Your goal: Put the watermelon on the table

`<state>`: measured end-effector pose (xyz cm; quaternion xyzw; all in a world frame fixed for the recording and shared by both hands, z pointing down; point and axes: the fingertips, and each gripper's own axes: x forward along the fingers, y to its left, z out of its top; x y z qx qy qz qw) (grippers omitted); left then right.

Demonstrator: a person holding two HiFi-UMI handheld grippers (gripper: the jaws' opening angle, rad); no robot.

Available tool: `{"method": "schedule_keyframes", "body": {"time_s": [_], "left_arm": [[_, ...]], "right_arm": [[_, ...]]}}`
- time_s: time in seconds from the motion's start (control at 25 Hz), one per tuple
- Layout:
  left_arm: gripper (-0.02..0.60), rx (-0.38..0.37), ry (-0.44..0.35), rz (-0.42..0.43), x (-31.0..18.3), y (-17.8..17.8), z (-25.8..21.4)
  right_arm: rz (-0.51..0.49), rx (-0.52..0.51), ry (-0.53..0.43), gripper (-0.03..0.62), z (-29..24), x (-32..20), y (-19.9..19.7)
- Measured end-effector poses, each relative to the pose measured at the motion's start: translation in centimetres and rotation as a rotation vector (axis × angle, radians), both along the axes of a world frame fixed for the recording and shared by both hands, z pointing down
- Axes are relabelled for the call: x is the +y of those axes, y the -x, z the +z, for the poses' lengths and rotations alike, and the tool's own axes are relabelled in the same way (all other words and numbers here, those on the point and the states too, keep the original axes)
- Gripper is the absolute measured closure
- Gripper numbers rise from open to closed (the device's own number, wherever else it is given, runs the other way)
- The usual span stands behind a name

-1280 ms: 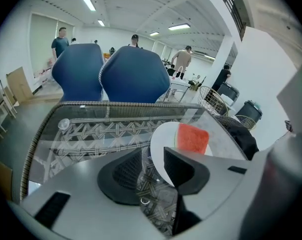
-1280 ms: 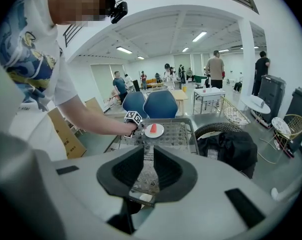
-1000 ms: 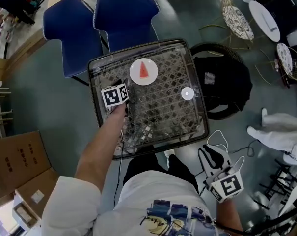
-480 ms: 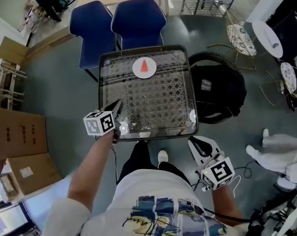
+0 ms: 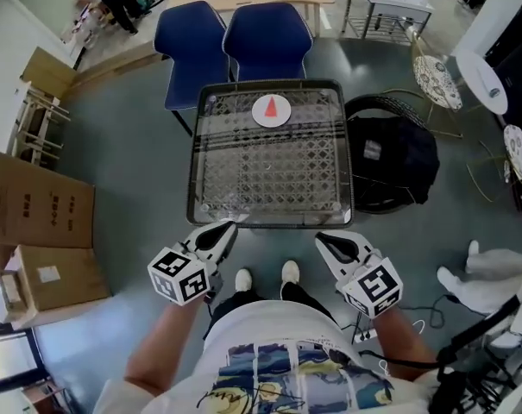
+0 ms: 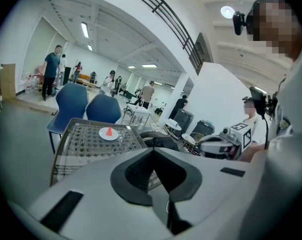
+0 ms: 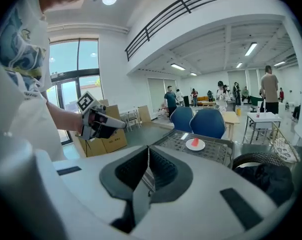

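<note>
- The left gripper (image 5: 229,226), a white two-jaw claw with a marker cube, reached over the table beside the plate a second ago; it has since drawn back off the top and is held close in front of the person, just short of the table's near edge
- The right gripper (image 5: 321,238), its white twin, has come up from low at the person's side and is now level with the left one, the two well apart and both angled towards the table
- In its own view the left gripper (image 6: 153,153) has its dark ribbed pads pressed together with nothing between them
- The right gripper (image 7: 148,151) is likewise closed on itself and holds nothing
- The red watermelon wedge (image 5: 271,108) lies on a round white plate (image 5: 271,119)
- That plate rests on the square clear-topped table with a lattice pattern (image 5: 269,172), near the middle of its far edge and well away from both grippers
- Two blue padded chairs (image 5: 267,34) stand side by side just beyond the table's far edge
- A black bag (image 5: 397,158) sits on the floor to the table's right
- Brown cardboard boxes (image 5: 38,207) stand on the floor well off to the left
</note>
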<state>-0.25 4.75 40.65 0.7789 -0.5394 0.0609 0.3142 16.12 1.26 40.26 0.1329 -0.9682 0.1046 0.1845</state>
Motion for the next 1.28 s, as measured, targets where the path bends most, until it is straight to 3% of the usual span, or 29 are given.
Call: {"method": "schedule_keyframes", "body": {"time_s": [0.28, 0.56, 0.96, 1.28], "left_arm": [[0.572, 0.025, -0.089, 0.103, 5.5, -2.7, -4.8], [0.572, 0.021, -0.158, 0.157, 13.4, -2.1, -7.4], [0.572, 0.085, -0.212, 0.206, 21.0, -1.3, -8.9], [0.572, 0.044, -0.248, 0.226, 25.8, -0.9, -9.5]], "right_arm": [[-0.073, 0.005, -0.037, 0.577, -1.8, 3.2, 3.1], [-0.122, 0.020, -0.077, 0.576, -3.4, 10.5, 6.3], [-0.083, 0.039, -0.095, 0.577, -5.0, 19.2, 7.9], [-0.088, 0.042, -0.100, 0.579, -5.3, 25.3, 8.5]]}}
